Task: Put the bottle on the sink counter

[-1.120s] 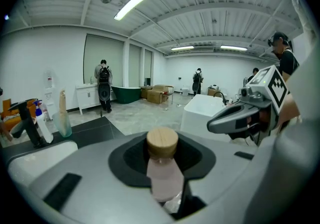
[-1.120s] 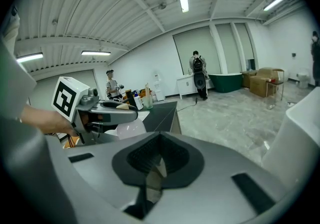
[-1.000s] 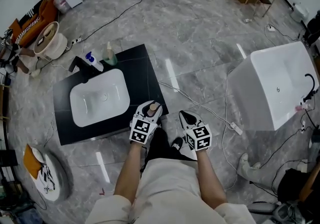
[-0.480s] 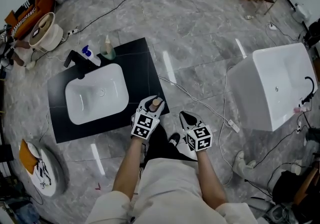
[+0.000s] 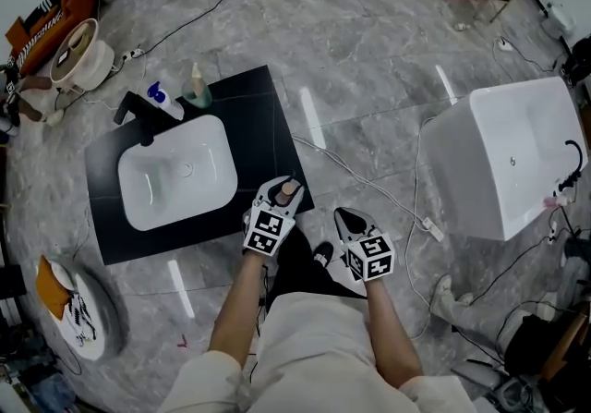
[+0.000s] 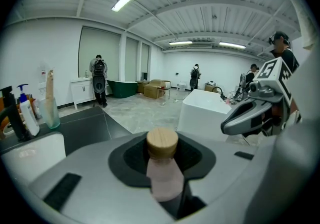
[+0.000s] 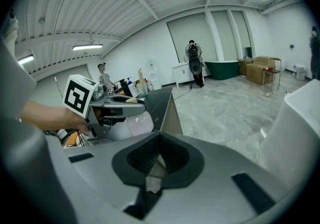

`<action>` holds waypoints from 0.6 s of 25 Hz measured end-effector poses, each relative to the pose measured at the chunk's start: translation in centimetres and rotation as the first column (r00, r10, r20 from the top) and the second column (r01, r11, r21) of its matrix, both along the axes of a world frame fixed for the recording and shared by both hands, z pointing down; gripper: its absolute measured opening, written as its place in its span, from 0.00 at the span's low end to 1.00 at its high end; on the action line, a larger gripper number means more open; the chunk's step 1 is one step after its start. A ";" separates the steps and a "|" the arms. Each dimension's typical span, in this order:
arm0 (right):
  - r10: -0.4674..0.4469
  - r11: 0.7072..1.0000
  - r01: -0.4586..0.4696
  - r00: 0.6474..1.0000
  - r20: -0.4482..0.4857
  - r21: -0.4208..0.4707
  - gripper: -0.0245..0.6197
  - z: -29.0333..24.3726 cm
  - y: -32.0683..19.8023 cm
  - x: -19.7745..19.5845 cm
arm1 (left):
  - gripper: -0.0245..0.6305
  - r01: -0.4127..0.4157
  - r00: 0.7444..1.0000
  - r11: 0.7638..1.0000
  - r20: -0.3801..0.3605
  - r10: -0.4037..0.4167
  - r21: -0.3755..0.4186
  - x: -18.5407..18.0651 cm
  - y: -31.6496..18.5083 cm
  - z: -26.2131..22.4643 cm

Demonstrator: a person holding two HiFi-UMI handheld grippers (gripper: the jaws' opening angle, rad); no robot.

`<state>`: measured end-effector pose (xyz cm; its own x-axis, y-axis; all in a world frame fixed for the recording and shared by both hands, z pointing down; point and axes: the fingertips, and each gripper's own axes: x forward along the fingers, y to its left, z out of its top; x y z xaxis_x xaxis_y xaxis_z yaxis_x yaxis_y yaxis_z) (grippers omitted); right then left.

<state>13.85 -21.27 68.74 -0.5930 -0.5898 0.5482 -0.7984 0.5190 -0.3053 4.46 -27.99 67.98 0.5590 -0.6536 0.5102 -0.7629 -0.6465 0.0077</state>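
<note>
My left gripper (image 5: 277,206) is shut on a pale pink bottle with a wooden cap (image 5: 288,188), held upright over the near right corner of the black sink counter (image 5: 263,120). In the left gripper view the bottle (image 6: 164,180) stands between the dark pads, with its cap (image 6: 162,143) above them. The white basin (image 5: 175,173) lies to the left of the bottle. My right gripper (image 5: 344,214) hovers over the floor, right of the counter, shut with nothing in it. From the right gripper view I see the left gripper (image 7: 107,103) and the bottle (image 7: 141,122) beside the counter's edge.
At the counter's far edge stand a black faucet (image 5: 138,117), a blue-pump dispenser (image 5: 164,99) and a tall greenish bottle (image 5: 196,86). A white tub-like block (image 5: 503,157) stands on the right. A cable (image 5: 369,185) runs across the grey floor. Clutter lines the left side.
Both grippers sit slightly lower over the counter's corner than a second ago. The left one still holds the bottle. The view has drifted a little.
</note>
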 end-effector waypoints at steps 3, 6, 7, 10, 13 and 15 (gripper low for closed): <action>-0.001 1.000 0.001 1.000 0.000 -0.007 0.04 0.4 0.3 0.0 | 0.22 0.006 1.000 1.000 -0.005 -0.006 0.002 -0.2 -0.1 0.2; -0.004 1.000 0.004 1.000 -0.004 -0.007 0.04 0.5 0.5 0.0 | 0.22 0.010 1.000 1.000 -0.008 -0.010 0.004 -0.3 -0.2 0.5; -0.005 1.000 0.005 1.000 -0.006 -0.006 0.04 0.5 0.5 0.1 | 0.22 0.012 1.000 1.000 -0.010 -0.012 0.005 -0.3 -0.3 0.5; 0.001 1.000 -0.001 1.000 -0.009 -0.002 0.04 0.4 0.3 0.4 | 0.22 0.018 1.000 1.000 -0.013 -0.018 0.011 -0.4 -0.3 0.5; 0.013 1.000 -0.013 1.000 -0.007 0.002 0.04 0.2 0.3 0.7 | 0.22 0.024 1.000 1.000 -0.017 -0.023 0.010 -0.5 0.0 0.7; 0.017 1.000 -0.017 1.000 -0.007 0.007 0.04 0.2 0.3 0.8 | 0.22 0.021 1.000 1.000 -0.011 -0.021 0.009 -0.5 0.1 0.8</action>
